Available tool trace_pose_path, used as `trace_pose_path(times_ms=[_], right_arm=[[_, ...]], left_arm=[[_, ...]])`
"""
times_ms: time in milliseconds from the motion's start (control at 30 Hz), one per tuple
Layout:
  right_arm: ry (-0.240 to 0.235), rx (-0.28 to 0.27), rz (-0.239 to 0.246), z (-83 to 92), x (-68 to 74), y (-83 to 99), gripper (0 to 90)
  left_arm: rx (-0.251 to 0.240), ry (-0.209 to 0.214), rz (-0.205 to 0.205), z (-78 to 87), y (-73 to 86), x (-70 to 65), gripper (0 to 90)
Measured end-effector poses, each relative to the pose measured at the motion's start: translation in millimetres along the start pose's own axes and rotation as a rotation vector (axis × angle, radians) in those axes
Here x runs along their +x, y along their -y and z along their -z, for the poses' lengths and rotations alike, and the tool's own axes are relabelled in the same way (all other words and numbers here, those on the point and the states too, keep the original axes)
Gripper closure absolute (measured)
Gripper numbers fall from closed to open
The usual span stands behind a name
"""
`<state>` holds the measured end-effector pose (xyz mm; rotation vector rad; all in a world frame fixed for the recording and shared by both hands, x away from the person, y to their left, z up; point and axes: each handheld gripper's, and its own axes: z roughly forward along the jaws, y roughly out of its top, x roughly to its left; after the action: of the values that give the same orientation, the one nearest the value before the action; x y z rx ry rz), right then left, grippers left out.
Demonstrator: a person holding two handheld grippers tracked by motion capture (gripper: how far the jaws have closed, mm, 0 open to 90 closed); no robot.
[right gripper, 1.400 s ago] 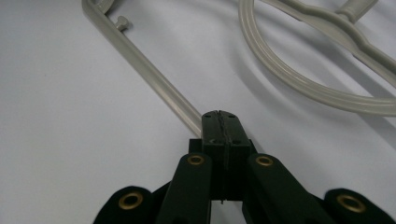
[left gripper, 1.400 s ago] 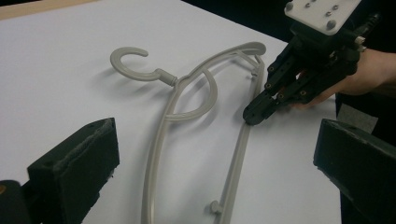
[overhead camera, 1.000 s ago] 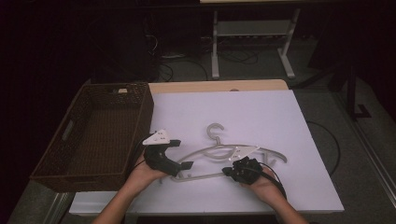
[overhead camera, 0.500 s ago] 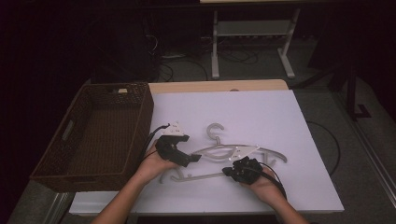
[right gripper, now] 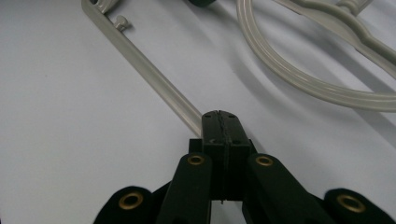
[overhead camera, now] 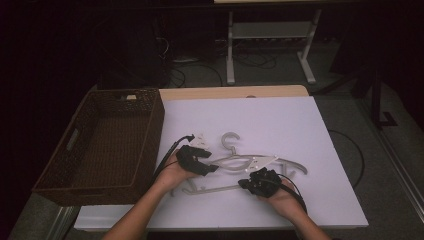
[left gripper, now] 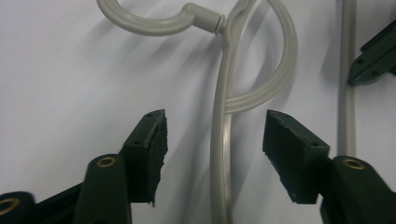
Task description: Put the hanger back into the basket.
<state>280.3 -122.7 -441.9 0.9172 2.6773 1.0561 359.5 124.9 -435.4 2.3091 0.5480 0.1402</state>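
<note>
Wicker basket (overhead camera: 107, 145) sits at the surface's (overhead camera: 310, 130) left edge. Just right of it, your left gripper (left gripper: 212, 140) straddles the grey hanger's (overhead camera: 250, 162) upper arm near the hook; its jaws have just been closing, pads not yet touching. Farther right, your right gripper (right gripper: 219, 116) is clamped on the hanger's bottom bar.

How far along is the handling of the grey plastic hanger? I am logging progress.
Done: the right gripper is shut on the bottom bar of the grey plastic hanger. In hand: the left gripper has just been closing around its upper arm, pads not yet touching. Left: gripping and lifting it; the brown wicker basket holds no hanger.
</note>
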Motion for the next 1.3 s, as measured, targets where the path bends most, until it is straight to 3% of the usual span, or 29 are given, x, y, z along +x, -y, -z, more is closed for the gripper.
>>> trace_pose_path(times_ms=[233,433,667,1033,1300], right_arm=[[0.003,0.001,0.002,0.1,0.3,-0.1,89.7],[0.003,0.001,0.002,0.1,0.3,-0.1,89.7],[0.001,0.001,0.002,0.1,0.0,-0.1,89.7],[0.001,0.002,0.004,0.2,0.1,0.0,89.7],[0.004,0.003,0.002,0.2,0.4,-0.3,89.7]], left_arm=[[0.030,0.008,-0.036,-5.0,-3.6,1.1,54.1],[0.050,0.016,-0.055,-5.8,-3.2,1.3,58.9],[0.045,0.012,-0.050,-9.0,-1.7,1.7,62.4],[0.042,0.044,-0.044,-10.7,-0.7,3.6,79.9],[0.034,0.050,-0.043,-9.6,-1.1,3.6,81.2]])
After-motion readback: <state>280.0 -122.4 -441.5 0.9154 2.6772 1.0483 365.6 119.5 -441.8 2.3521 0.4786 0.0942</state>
